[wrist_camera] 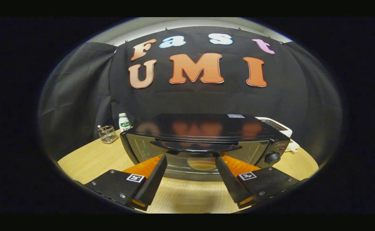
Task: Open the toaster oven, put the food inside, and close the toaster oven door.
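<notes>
On the wooden table (88, 160) sits the toaster oven (203, 141), door (193, 157) shut, handle (195, 147) across the top of the glass. Something round and pale shows through the glass inside; can't tell what. Gripper (190, 162) is right up at the door, fingers spread wide apart, tips just under the handle, pinching nothing. Left of the oven, a small wire basket (107, 134) with a white-tipped stick in it, and a white bottle (123, 122) with a green label just beside. Behind the oven's right corner, a white appliance (282, 126), partly hidden.
</notes>
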`<state>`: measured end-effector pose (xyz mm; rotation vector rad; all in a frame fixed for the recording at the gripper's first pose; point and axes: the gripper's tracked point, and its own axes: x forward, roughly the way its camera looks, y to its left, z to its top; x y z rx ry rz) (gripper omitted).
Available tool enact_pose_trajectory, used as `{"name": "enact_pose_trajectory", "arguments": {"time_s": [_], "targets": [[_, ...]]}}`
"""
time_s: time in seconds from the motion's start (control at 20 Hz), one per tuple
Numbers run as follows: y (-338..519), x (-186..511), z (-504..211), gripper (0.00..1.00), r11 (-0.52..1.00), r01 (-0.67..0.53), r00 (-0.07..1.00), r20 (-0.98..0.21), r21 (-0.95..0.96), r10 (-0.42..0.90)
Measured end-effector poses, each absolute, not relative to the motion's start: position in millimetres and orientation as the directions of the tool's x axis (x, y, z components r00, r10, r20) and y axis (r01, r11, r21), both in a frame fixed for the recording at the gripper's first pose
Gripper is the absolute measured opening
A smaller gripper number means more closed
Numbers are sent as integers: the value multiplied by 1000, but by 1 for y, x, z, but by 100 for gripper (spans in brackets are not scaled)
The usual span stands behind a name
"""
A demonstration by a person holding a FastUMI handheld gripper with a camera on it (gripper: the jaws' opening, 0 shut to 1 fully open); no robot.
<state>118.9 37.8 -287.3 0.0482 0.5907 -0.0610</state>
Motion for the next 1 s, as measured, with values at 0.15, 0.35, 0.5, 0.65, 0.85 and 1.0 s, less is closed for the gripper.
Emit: {"name": "enact_pose_trajectory", "arguments": {"time_s": [0.15,0.35,0.5,0.65,0.85,1.0], "targets": [[31,106,-267,91,997,68,851,-524,28,-43],[22,90,-215,90,998,55,904,-424,-17,-57],[18,77,-174,90,998,56,938,-342,5,-51],[10,62,-135,90,998,59,963,-264,26,-50],[-9,40,-94,93,996,90,980,-176,-12,-91],[-18,23,-74,96,994,106,984,-141,-22,-108]]}}
